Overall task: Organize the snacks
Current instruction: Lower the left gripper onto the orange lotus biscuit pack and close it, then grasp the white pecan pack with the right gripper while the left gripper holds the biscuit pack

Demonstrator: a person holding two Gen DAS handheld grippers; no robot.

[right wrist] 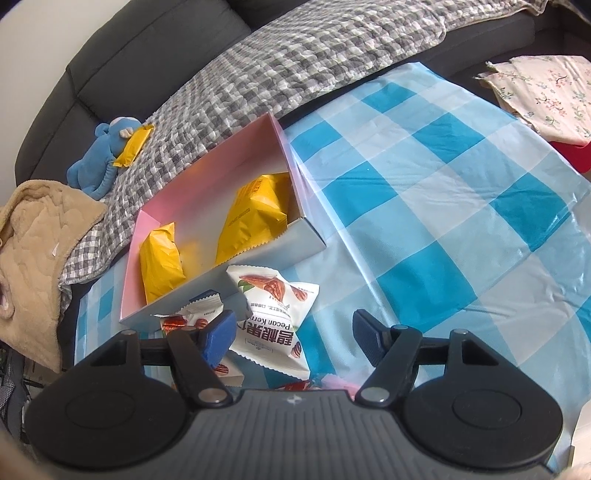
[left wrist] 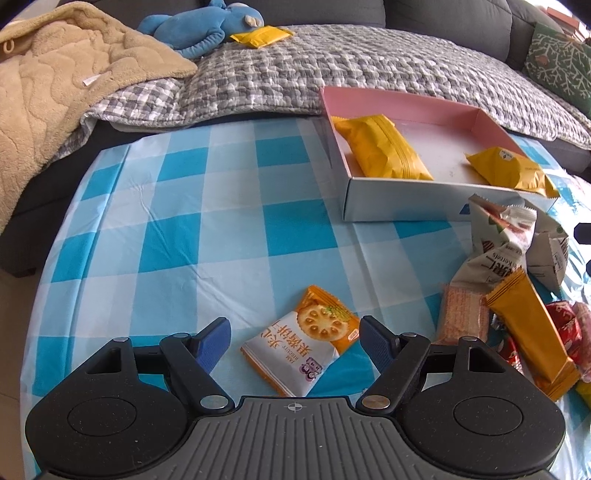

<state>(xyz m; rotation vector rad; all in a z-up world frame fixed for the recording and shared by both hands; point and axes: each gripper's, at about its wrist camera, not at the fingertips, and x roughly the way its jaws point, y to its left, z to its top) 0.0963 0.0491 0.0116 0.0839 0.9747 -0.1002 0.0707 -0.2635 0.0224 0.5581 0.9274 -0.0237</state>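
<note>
A pink-lined open box [left wrist: 399, 107] sits at the back of the checked table and holds two yellow snack packs [left wrist: 382, 147] [left wrist: 511, 170]. It also shows in the right wrist view [right wrist: 207, 173]. My left gripper [left wrist: 294, 332] is open, its fingers on either side of an orange-and-white biscuit packet [left wrist: 303, 339] lying flat. My right gripper [right wrist: 293, 334] is open over a white pecan kernel packet [right wrist: 275, 317]. A pile of mixed snacks [left wrist: 517, 295] lies to the right of the left gripper, with a long orange bar [left wrist: 532, 325] on top.
A blue-and-white checked cloth [left wrist: 184, 221] covers the table. Behind it a sofa carries a grey checked quilt [left wrist: 295, 70], a beige blanket [left wrist: 55, 92], a blue plush toy [left wrist: 199, 26] and another yellow pack [left wrist: 262, 35]. Floral fabric [right wrist: 546, 96] lies far right.
</note>
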